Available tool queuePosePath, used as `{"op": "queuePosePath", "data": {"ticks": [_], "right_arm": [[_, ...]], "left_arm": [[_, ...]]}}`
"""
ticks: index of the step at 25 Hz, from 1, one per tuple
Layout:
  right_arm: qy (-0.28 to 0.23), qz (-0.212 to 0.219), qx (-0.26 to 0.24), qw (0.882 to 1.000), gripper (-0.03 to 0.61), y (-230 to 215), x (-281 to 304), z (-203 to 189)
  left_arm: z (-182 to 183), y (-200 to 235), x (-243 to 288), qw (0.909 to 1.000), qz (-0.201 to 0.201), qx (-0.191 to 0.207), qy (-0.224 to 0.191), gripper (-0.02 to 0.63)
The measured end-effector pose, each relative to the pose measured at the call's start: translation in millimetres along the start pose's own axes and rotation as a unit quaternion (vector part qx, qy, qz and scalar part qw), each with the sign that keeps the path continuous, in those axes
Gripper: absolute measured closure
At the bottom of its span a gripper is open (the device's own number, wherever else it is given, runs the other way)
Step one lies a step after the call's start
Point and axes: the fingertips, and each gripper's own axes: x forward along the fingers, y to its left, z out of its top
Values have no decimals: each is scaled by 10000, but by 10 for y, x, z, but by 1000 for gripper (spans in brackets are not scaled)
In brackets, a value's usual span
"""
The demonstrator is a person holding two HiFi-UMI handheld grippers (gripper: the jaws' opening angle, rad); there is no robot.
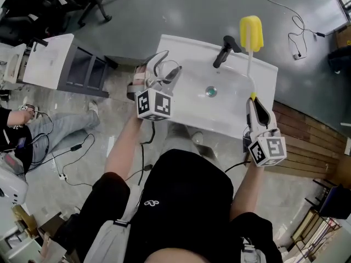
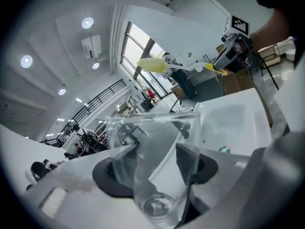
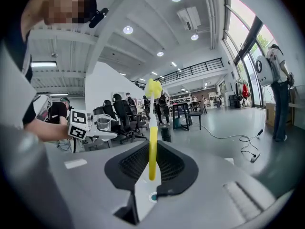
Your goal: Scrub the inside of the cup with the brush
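My left gripper (image 1: 159, 80) is shut on a clear cup (image 1: 168, 70), held over the left edge of the white sink (image 1: 192, 100). In the left gripper view the cup (image 2: 152, 128) stands between the two dark pads (image 2: 190, 159), its mouth facing away from the camera. My right gripper (image 1: 255, 107) is shut on the lower end of the brush's handle. The brush points up and away, and its yellow sponge head (image 1: 251, 33) hangs past the sink's far right edge. Seen from the right gripper, the yellow handle (image 3: 152, 144) rises between the jaws. Brush and cup are well apart.
A black faucet (image 1: 225, 51) stands at the sink's back edge, and a drain (image 1: 211, 91) sits in the basin. A white cabinet (image 1: 52, 62) is to the left. Cables (image 1: 296, 37) lie on the grey floor. A seated person's legs (image 1: 55, 127) show at the left.
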Motion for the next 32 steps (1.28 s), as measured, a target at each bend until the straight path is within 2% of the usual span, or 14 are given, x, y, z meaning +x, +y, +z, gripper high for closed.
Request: {"op": "queuePosePath", "data": {"ticks": [9, 15, 19, 24, 32], "right_arm": [[315, 150, -291, 9990, 529, 92, -321, -199], [620, 296, -931, 9933, 529, 203, -572, -297], [797, 489, -1321, 9868, 529, 308, -679, -333], [1005, 752, -1466, 9812, 529, 443, -706, -453], [1259, 1204, -1912, 9660, 529, 669, -739, -615]], "left_arm": [[21, -168, -262, 9980, 14, 517, 371, 331], [76, -308, -376, 9920, 30, 1110, 596, 331], [66, -331, -415, 9854, 61, 1498, 809, 331], [-35, -293, -438, 9749, 148, 1872, 1197, 331], [-59, -271, -469, 9593, 209, 2281, 1650, 331]]}}
